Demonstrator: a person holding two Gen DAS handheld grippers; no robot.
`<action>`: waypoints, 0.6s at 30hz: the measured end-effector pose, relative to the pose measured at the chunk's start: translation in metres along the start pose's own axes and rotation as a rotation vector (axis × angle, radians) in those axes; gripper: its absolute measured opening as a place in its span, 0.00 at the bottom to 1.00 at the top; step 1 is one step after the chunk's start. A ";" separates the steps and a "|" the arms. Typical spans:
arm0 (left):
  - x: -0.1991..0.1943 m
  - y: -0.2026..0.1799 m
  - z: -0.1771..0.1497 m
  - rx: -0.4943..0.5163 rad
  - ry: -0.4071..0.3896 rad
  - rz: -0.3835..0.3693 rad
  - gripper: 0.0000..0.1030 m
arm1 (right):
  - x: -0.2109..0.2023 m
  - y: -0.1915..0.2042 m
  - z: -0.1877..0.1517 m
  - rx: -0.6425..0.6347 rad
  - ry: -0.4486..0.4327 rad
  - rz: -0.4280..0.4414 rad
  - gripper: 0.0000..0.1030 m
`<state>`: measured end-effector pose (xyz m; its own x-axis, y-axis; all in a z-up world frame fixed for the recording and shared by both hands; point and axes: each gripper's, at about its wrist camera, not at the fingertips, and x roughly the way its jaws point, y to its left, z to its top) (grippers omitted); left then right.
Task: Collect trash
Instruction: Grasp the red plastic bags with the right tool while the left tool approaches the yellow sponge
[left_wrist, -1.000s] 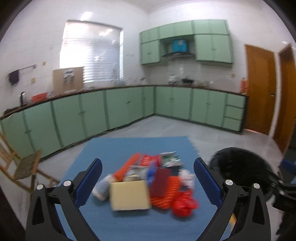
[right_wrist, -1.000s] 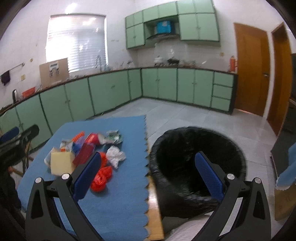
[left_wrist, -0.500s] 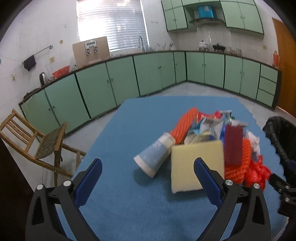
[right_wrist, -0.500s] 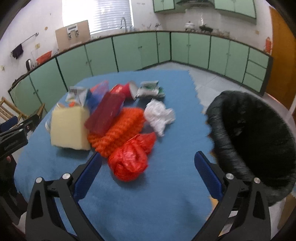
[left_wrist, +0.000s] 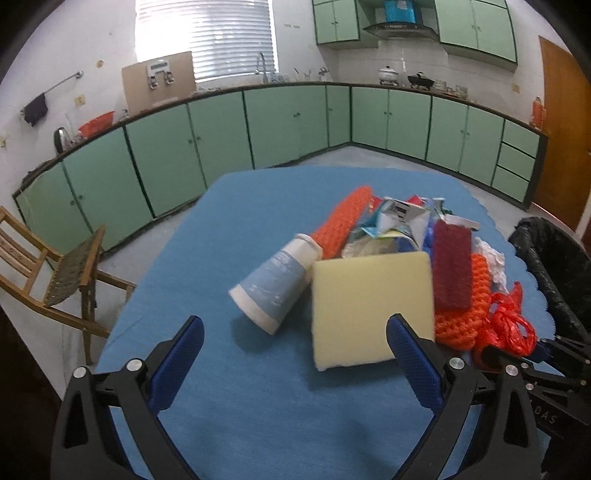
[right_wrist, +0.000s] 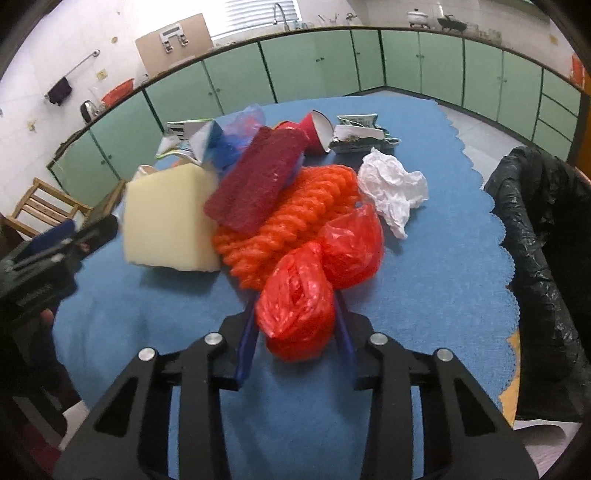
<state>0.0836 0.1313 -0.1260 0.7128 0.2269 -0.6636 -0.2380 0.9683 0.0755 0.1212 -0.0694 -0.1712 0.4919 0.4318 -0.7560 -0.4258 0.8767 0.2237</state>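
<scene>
A heap of trash lies on the blue mat (left_wrist: 258, 221): a yellow foam block (left_wrist: 369, 306), a tipped paper cup (left_wrist: 275, 280), an orange net (right_wrist: 291, 218), a maroon scouring pad (right_wrist: 258, 177), crumpled white paper (right_wrist: 391, 188) and a red plastic bag (right_wrist: 317, 280). My right gripper (right_wrist: 295, 299) is closing, and its blue pads squeeze the near lobe of the red bag from both sides. My left gripper (left_wrist: 295, 325) stands open just short of the cup and the foam block, with nothing between its fingers.
A bin lined with a black bag (right_wrist: 546, 240) stands off the mat's right edge. A red cup (right_wrist: 314, 131) and a flattened carton (right_wrist: 358, 136) lie at the heap's far side. A wooden chair (left_wrist: 55, 273) stands left of the table, with green cabinets behind.
Both grippers came down and tilted toward the heap. The right gripper's jaws went from wide open to closed around the red bag. The left gripper stayed open.
</scene>
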 end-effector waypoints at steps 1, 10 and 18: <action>0.000 -0.002 -0.001 0.004 0.002 -0.009 0.94 | -0.006 0.000 0.000 0.006 -0.010 0.001 0.34; 0.005 -0.025 0.001 0.006 0.007 -0.107 0.94 | -0.035 -0.021 0.004 -0.002 -0.076 -0.097 0.34; 0.029 -0.041 0.001 0.008 0.042 -0.071 0.94 | -0.036 -0.042 -0.004 0.040 -0.065 -0.133 0.35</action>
<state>0.1147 0.0979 -0.1472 0.6991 0.1532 -0.6984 -0.1824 0.9827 0.0330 0.1178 -0.1227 -0.1559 0.5907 0.3231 -0.7394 -0.3239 0.9342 0.1496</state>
